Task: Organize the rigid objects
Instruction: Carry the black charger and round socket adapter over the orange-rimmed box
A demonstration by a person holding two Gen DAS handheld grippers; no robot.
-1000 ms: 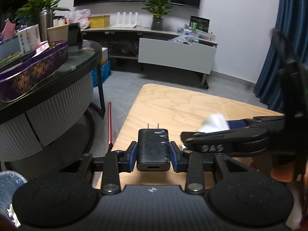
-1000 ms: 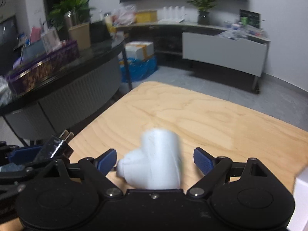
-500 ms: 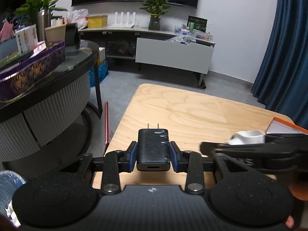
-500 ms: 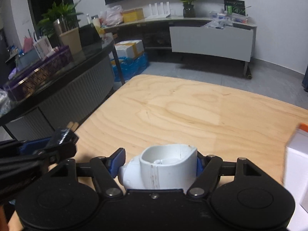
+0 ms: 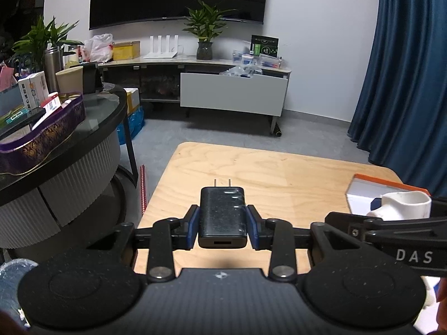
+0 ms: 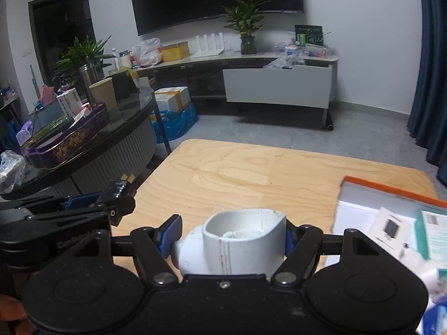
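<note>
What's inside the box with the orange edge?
The box holds a white leaflet with a dark picture and a teal-and-white sheet. Its near end is blurred and runs out of view, and anything under the papers is hidden.

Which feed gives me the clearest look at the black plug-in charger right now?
The left wrist view: the black rectangular wall charger sits centred between the left tongs, with its top face, port and both prongs visible. The right wrist view shows only its prong end at the left edge, mostly hidden by the tongs.
</note>
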